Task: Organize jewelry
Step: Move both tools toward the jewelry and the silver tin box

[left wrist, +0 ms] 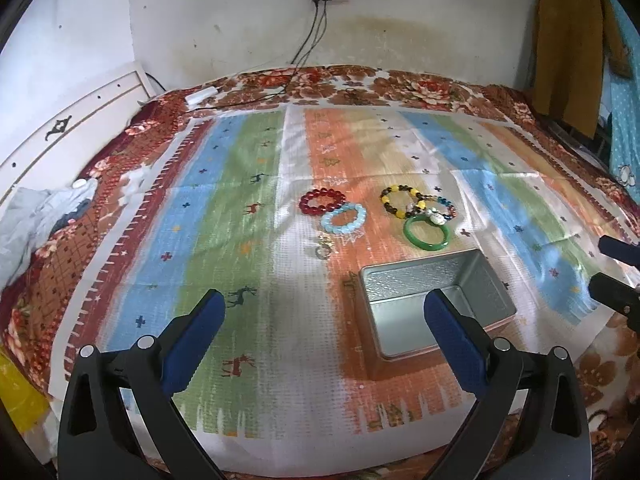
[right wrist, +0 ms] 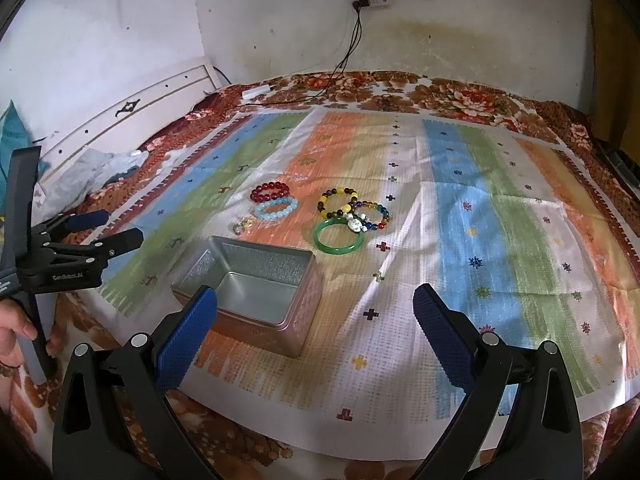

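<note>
While both grippers, left (left wrist: 325,312) and right (right wrist: 315,307), hover with fingers spread and empty, no piece is boxed yet: approach step. Bracelets (left wrist: 383,212) lie on the bed beyond the fingertips, past the open tin (right wrist: 256,292). Next move likely needs a descent onto one bracelet.

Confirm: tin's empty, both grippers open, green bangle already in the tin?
Not quite. The green bangle lies on the cloth beyond the tin, not in it, as the right wrist view shows. The tin is empty; left gripper and right gripper are open.
</note>
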A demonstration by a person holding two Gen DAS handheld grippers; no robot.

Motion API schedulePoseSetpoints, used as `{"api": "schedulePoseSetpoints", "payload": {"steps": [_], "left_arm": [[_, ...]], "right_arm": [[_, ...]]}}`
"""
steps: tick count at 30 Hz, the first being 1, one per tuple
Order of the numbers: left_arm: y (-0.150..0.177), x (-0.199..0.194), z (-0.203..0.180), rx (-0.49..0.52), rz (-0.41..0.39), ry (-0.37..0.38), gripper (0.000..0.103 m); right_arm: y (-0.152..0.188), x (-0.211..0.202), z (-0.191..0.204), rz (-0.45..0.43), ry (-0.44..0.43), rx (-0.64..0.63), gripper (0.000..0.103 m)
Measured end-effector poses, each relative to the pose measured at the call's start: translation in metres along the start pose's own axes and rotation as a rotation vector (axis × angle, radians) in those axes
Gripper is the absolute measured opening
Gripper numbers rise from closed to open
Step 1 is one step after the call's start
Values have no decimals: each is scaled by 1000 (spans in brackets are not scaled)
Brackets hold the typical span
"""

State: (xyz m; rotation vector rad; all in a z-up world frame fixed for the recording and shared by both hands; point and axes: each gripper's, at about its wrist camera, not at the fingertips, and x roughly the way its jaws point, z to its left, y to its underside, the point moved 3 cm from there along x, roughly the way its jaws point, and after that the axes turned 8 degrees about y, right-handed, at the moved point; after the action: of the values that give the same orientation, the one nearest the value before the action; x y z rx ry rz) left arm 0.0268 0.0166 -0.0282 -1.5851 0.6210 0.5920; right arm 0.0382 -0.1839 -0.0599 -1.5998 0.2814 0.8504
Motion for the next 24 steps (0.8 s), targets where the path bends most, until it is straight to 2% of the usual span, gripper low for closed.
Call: {"api": "schedulePoseSetpoints", "payload": {"steps": [3, 6, 15, 19, 24], "left_arm": [[0, 0, 1, 5, -1, -8, 97], [0, 0, 0, 3, 3, 20, 97], [0, 4, -4, 20, 16, -1, 97], [1, 5, -3, 12, 22, 17, 97], [1, 12, -2, 6, 49, 19, 97]], "right_arm": [[-2, 2, -2, 13, -9, 8, 99], [-4, 3, -3, 20, -34, 21, 99], [-8, 7, -6, 24, -28, 25, 99], [-9, 9, -6, 27, -31, 22, 99], [-15, 0, -7, -30, -10, 18, 99]]}}
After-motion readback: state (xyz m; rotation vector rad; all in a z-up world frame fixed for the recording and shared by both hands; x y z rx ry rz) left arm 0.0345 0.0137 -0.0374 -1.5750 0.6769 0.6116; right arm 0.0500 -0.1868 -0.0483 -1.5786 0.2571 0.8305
